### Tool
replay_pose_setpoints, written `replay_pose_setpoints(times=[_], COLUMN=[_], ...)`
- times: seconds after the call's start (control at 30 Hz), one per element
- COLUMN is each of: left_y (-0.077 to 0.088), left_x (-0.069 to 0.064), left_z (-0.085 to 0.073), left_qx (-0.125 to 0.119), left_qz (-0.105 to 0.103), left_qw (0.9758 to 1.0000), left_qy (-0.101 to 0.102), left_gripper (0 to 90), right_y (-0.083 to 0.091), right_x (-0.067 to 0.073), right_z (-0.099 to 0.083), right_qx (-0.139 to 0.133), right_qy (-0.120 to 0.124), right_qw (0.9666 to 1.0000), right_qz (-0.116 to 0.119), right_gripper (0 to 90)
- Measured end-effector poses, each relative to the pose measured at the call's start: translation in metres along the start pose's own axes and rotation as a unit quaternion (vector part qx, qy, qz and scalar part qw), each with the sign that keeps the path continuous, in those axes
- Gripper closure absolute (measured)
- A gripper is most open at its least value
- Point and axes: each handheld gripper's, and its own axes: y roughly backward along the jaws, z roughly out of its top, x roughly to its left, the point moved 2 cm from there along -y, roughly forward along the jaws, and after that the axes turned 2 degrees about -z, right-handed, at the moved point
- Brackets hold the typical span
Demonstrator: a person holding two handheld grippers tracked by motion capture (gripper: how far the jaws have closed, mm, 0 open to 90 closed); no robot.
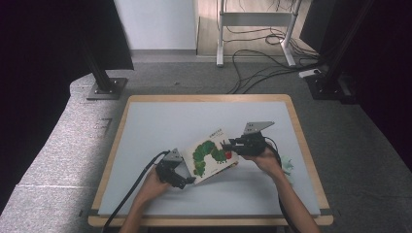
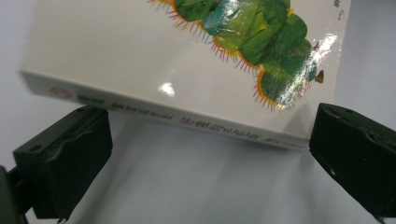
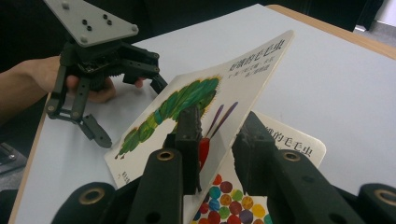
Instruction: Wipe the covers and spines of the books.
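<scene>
table (image 1: 160, 116): book (image 1: 212, 155) lies near its middle, spine toward the left gripper (image 1: 180, 180). step in hand, by judgement: opening the front cover (image 3: 219, 93), now lifted and tilted off the pages. right gripper (image 3: 217, 140) is clamped on the cover's free edge. left gripper's jaws stand wide at the spine, not touching. next move calls for swinging the cover over while steadying the spine.

High view: fixed above the near edge, facing forward and down over the whole table (image 1: 145, 145). Left tongs (image 2: 205, 154) camera: very close, low, facing the book (image 2: 140, 60) spine. Right tongs (image 3: 219, 154) camera: close, looking leftward. All three share the book.
</scene>
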Motion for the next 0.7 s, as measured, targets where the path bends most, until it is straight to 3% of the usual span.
replay_pose_setpoints(times=[0.1, 0.33, 0.53, 0.7], left_y=[-0.001, -0.002, -0.003, 0.003], left_x=[0.001, -0.006, -0.010, -0.014], left_z=[0.002, 0.006, 0.009, 0.011], left_qx=[-0.014, -0.007, -0.016, -0.030], left_qz=[-0.001, 0.009, 0.022, 0.034], left_qw=[0.9998, 0.9999, 0.9996, 0.9989], left_qy=[0.012, 0.006, -0.003, -0.012], left_gripper=[0.0, 0.0, 0.8, 10.5], right_y=[0.003, 0.006, 0.006, 0.007], right_x=[0.002, 0.000, -0.001, -0.002], right_z=[-0.001, -0.008, -0.017, -0.023], right_qx=[0.001, 0.006, 0.027, 0.053], right_qy=[0.000, -0.020, -0.035, -0.043], right_qw=[1.0000, 0.9998, 0.9987, 0.9966], right_qz=[-0.001, -0.006, -0.025, -0.046], right_gripper=[72.1, 70.1, 66.8, 63.4])
